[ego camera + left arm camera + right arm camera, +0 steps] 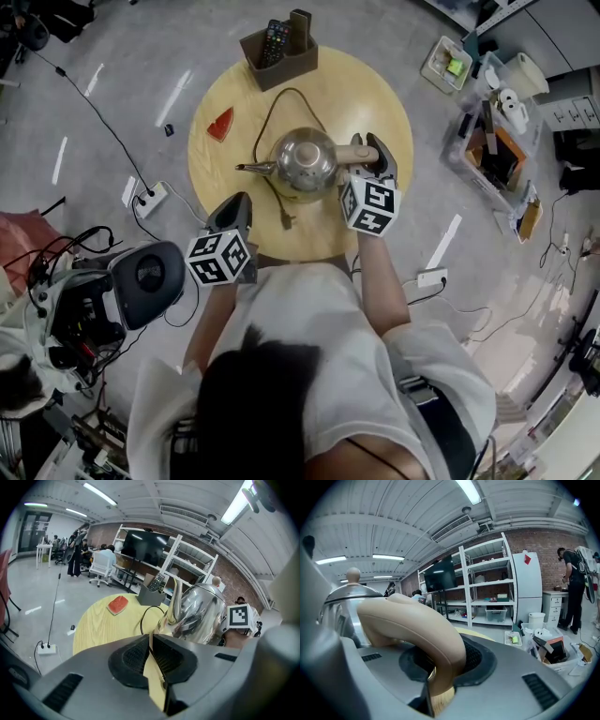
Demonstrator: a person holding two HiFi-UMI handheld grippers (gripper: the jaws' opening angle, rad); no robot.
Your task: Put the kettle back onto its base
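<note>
A shiny steel kettle (302, 161) is at the middle of the round wooden table (375, 94), spout to the left, beige handle (359, 153) to the right. My right gripper (372, 157) is shut on that handle (417, 625), which fills the space between its pads (473, 658). A black cord (270, 122) loops out from under the kettle, and no separate base shows. My left gripper (236, 204) hovers over the table's near edge, just short of the kettle (199, 611). Its jaws (151, 639) are shut with nothing between them.
A red wedge (221, 123) lies at the table's left. A brown holder with remote controls (279, 52) stands at the far edge. On the floor are a power strip (150, 199) to the left and bins of clutter (492, 141) to the right.
</note>
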